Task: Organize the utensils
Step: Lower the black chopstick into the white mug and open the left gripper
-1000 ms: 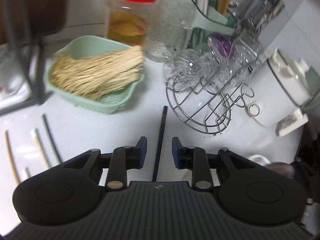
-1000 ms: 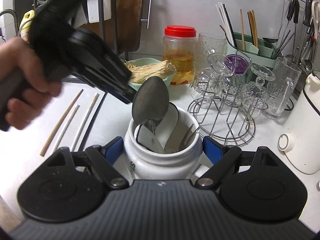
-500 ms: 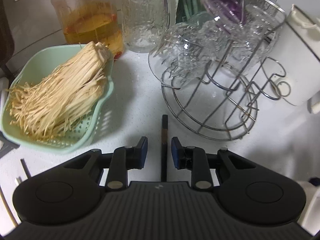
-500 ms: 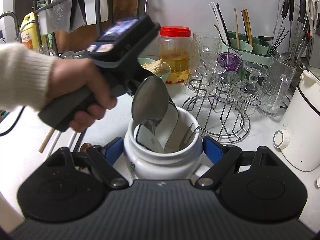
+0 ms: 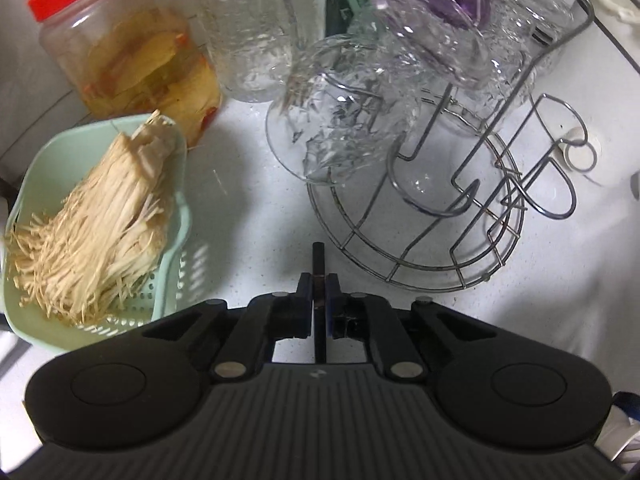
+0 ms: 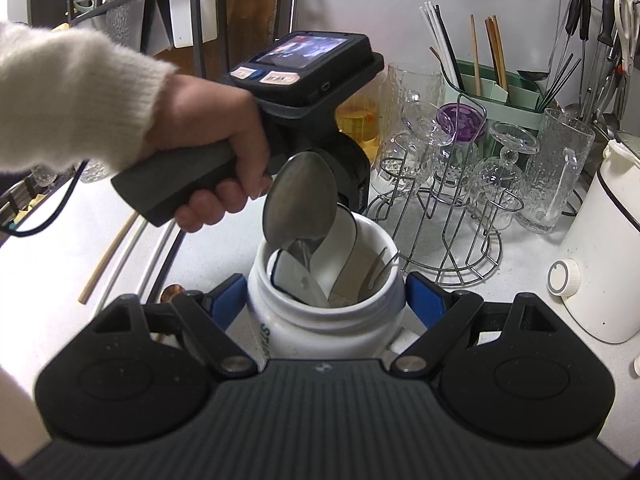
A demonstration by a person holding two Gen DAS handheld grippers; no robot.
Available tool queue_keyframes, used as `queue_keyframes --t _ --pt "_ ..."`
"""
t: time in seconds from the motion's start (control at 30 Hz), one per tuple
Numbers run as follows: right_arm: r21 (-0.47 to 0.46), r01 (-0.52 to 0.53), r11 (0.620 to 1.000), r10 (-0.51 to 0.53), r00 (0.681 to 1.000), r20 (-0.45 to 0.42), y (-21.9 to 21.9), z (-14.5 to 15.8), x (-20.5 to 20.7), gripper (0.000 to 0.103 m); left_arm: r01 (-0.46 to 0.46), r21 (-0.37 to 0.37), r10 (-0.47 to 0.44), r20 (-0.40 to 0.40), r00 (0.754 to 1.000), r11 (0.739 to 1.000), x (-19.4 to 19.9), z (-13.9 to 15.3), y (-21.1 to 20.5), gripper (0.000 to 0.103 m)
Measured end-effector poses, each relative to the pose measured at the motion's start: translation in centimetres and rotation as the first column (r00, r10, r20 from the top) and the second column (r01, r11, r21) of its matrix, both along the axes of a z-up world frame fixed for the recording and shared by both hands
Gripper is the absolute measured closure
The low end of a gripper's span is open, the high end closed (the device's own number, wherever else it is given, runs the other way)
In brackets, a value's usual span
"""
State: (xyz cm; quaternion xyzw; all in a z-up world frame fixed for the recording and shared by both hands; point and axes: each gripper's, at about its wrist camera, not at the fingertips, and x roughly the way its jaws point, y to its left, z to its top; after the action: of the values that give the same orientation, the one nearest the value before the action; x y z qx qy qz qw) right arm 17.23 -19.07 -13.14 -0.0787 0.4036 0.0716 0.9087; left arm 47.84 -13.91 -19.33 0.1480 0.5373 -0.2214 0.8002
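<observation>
My left gripper (image 5: 319, 284) points down at the white counter, and its jaws are closing with the pads pressing on a thin black chopstick (image 5: 318, 258). The chopstick's tip pokes out past the pads. My right gripper (image 6: 325, 300) stands wide, with its blue pads against both sides of a white ceramic jar (image 6: 320, 320). A metal spoon (image 6: 300, 200), a fork and other utensils stand in that jar. In the right wrist view a hand (image 6: 208, 140) in a cream sleeve holds the left gripper's handle just behind the jar; its fingers are hidden there.
Several loose chopsticks (image 6: 108, 256) lie on the counter at left. A green colander of enoki mushrooms (image 5: 100, 208) and a red-lidded jar (image 5: 132, 60) stand left of a wire glass rack (image 5: 440, 240). A green utensil holder (image 6: 500, 92) and a white appliance (image 6: 600, 260) are at right.
The left gripper moved right toward the glass rack and tilted further down, then its jaws closed onto the black chopstick. The right gripper and the jar stayed still.
</observation>
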Motion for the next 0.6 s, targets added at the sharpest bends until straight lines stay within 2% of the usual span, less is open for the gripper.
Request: queue_keyframes --t 0.1,0.23,0.4,0.6 --pt "0.001 0.003 1.000 -0.003 1.000 0.003 0.0 -0.1 0.1 0.015 -0.009 -0.002 0.009 0.001 1.000 1.000 0.0 0.1 -0.1 0.097" --pt "-0.007 0.016 1.000 -0.016 1.000 -0.001 0.3 -0.1 0.4 0.015 -0.011 -0.024 0.012 0.058 0.998 1.000 -1.6 1.5 0.5 0.097" --pt "-0.007 0.055 0.998 -0.055 0.998 -0.008 0.6 -0.1 0.6 0.015 -0.011 -0.103 0.029 0.175 0.984 0.995 -3.9 6.3 2.2 0.097" --pt "-0.016 0.090 0.996 -0.090 0.996 -0.011 1.1 -0.2 1.2 0.015 -0.030 -0.235 0.097 0.278 0.956 0.971 -7.7 11.6 5.1 0.097"
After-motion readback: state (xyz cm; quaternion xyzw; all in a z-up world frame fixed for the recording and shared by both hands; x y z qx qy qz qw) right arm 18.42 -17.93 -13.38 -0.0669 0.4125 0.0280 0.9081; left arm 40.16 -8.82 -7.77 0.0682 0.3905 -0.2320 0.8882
